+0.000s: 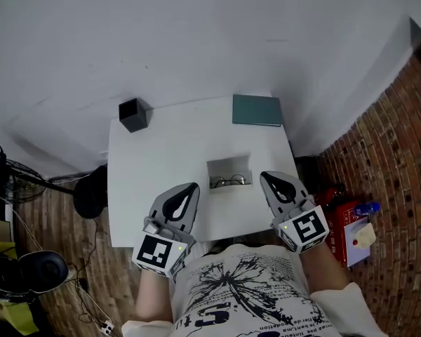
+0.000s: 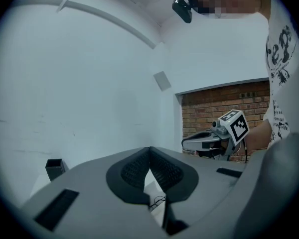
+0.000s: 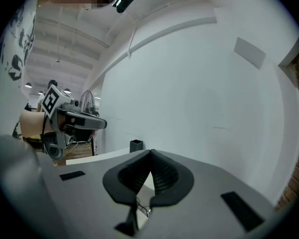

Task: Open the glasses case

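Note:
A white glasses case (image 1: 229,166) lies open at the middle of the white table (image 1: 161,160), with a thin-framed pair of glasses (image 1: 230,182) in it. My left gripper (image 1: 191,189) hovers at the case's near left and my right gripper (image 1: 266,178) at its near right; neither touches the case. Both are shut with nothing between the jaws. In the left gripper view the pads meet at the left gripper's tip (image 2: 150,149), and the glasses (image 2: 157,201) show below the jaws. The right gripper view shows the same at the right gripper's tip (image 3: 150,152), with the glasses (image 3: 142,208) underneath.
A small black box (image 1: 133,114) stands at the table's far left corner and a flat teal case (image 1: 257,110) lies at the far right. A dark round stool (image 1: 91,192) is left of the table, red items (image 1: 345,223) right of it. White walls stand behind.

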Demonstrator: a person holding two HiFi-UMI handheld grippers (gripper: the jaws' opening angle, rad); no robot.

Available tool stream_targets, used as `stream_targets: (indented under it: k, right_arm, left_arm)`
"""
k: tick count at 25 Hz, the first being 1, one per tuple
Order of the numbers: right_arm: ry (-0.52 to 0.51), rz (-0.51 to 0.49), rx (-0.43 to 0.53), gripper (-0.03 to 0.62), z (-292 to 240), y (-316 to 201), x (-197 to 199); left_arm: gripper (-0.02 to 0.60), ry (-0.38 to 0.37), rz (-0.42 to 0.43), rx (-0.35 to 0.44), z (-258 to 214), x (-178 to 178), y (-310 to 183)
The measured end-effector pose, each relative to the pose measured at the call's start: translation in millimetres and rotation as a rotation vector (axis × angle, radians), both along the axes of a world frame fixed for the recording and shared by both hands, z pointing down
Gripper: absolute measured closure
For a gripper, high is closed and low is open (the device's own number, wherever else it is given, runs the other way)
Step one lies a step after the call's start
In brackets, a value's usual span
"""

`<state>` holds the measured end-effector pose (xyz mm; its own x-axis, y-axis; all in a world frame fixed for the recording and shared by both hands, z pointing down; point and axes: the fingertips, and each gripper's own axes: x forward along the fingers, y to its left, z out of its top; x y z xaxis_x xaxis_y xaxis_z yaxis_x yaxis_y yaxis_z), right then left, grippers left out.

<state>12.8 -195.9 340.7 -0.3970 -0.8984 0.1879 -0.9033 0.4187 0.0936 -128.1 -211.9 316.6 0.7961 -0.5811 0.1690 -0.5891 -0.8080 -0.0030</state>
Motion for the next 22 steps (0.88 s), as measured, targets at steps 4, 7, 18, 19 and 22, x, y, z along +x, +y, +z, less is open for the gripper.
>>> stream_targets:
  k: [4,7,18,19,22]
  right_arm:
    - [-0.017,0.019,-0.007,0.582,0,3,4]
    - [-0.032,0.036,-0.012,0.582,-1,2,6]
    - [-0.063,0.029,-0.005,0.582,-2,1,-1]
    - [-0.065,0.022,-0.002,0.582,-3,2,-2]
    - [-0.072,0.014,-0.001,0.582,-5,3,-5]
  left_arm:
    - [0.569,0.002,-0.013,-0.003,3,0,-1]
    - [0.569,0.004,-0.012,-0.013,5,1,0]
    - [0.569,-0.014,-0.019,-0.019,12,2,-2]
    - [0.569,-0.023,-0.023,-0.017,13,2,-2]
    - [0.569,-0.042,-0.028,-0.005,14,2,-3]
